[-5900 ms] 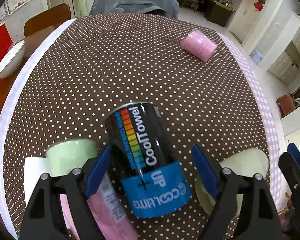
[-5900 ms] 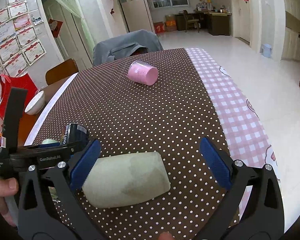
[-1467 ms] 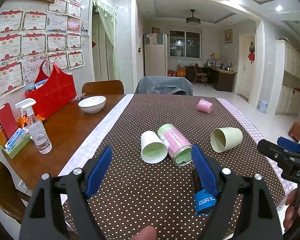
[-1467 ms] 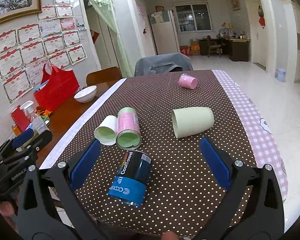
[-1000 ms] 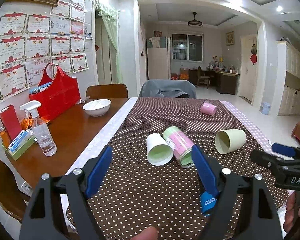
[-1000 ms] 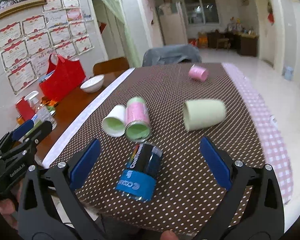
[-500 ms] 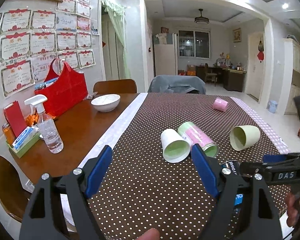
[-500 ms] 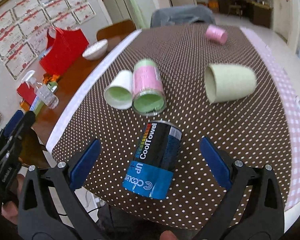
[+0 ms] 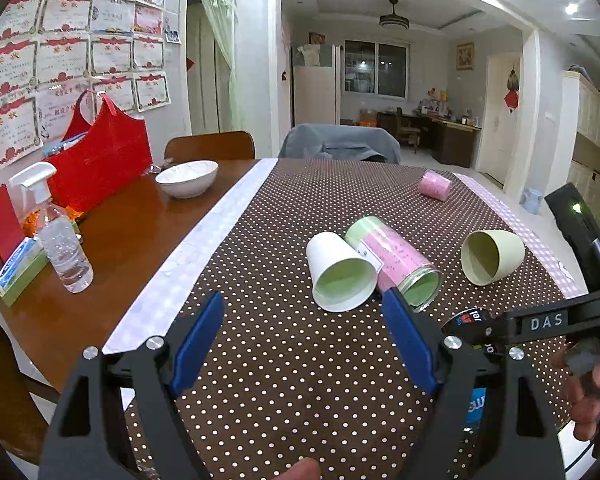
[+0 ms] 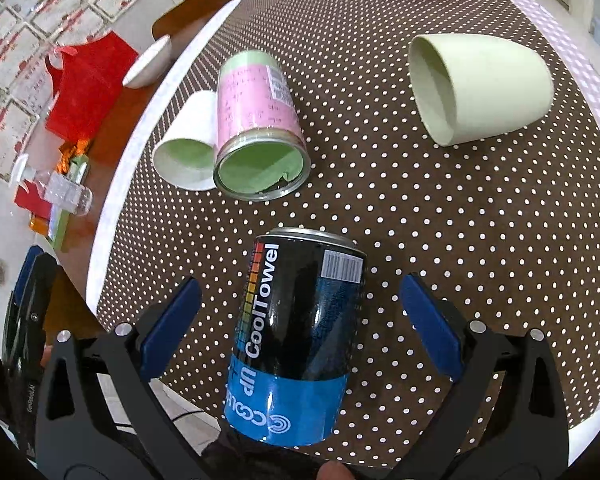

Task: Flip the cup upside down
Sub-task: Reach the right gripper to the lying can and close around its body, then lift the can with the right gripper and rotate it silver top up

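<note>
A black and blue "CoolTowel" can [image 10: 296, 336] lies on its side on the dotted tablecloth, between the open fingers of my right gripper [image 10: 300, 332], which hovers over it without touching. In the left wrist view only part of the can [image 9: 474, 324] shows behind my right gripper's body. A pale green cup [image 10: 480, 88] [image 9: 492, 256] lies on its side. A white paper cup [image 10: 188, 148] [image 9: 340, 272] and a pink-labelled tin [image 10: 260, 128] [image 9: 396, 264] lie side by side. My left gripper [image 9: 304, 340] is open and empty, held back over the near table edge.
A small pink cup [image 9: 434, 186] lies far back on the brown dotted cloth [image 9: 300, 380]. On the bare wood to the left stand a white bowl [image 9: 187, 178], a red bag [image 9: 100, 160] and a spray bottle [image 9: 58, 236]. Chairs stand at the far end.
My right gripper has dropped and tilted down over the black can, which now sits between its fingers. My left gripper has drifted slightly left and back.
</note>
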A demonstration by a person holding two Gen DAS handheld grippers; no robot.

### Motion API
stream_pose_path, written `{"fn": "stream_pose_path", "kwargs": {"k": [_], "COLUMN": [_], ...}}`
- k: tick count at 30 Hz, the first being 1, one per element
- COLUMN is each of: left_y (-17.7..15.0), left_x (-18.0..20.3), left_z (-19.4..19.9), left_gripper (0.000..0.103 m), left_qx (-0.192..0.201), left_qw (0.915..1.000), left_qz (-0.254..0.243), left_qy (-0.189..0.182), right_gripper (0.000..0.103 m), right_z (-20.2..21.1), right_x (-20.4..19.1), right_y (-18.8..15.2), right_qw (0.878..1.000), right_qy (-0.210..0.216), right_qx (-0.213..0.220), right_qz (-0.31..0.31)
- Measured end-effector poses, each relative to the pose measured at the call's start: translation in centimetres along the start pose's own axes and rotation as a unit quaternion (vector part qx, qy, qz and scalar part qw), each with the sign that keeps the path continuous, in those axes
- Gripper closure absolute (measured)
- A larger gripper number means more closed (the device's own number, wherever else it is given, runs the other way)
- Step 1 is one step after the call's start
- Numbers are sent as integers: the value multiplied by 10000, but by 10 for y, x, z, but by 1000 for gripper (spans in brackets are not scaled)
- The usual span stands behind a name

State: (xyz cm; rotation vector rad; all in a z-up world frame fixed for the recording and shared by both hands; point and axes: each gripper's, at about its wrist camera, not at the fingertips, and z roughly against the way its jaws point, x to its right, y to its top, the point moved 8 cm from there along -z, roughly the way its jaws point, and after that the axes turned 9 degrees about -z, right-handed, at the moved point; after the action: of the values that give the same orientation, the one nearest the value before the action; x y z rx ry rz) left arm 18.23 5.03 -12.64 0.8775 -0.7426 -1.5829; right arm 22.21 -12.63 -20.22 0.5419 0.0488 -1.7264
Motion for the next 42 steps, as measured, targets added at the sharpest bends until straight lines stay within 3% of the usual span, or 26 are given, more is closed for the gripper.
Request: {"fn": "stream_pose_path", "kwargs": {"k": [5, 7, 10, 17, 31, 42], "left_y": [-7, -9, -14, -20, -14, -12], "left_x": [-1, -1, 1, -2, 7, 14], "left_z": [-8, -10, -13, -16, 10, 42], "left_gripper": [23, 23, 23, 23, 23, 23], "left_qx": [-81, -114, -159, -234, -110, 70], "left_qw": [9999, 9999, 9997, 9995, 9998, 10000], "left_qz": [40, 46, 40, 100, 16, -11], "left_qy": [-79, -113, -158, -164, -135, -17], "right_gripper": [7, 21, 33, 35, 36, 37], "right_z": [-17, -26, -37, -41, 18, 70], "right_x": [-5, -4, -5, -11, 8, -2], "right_y": [2, 3, 4, 2, -3, -11], "right_qw": [9993, 9986, 9969, 9968, 9958, 9886], "right_qy": [-199, -163, -175, 28, 836, 994], "right_qx": [-300, -502, -747, -785, 130, 1126], "right_qz": [62, -83, -174, -145, -363, 90]}}
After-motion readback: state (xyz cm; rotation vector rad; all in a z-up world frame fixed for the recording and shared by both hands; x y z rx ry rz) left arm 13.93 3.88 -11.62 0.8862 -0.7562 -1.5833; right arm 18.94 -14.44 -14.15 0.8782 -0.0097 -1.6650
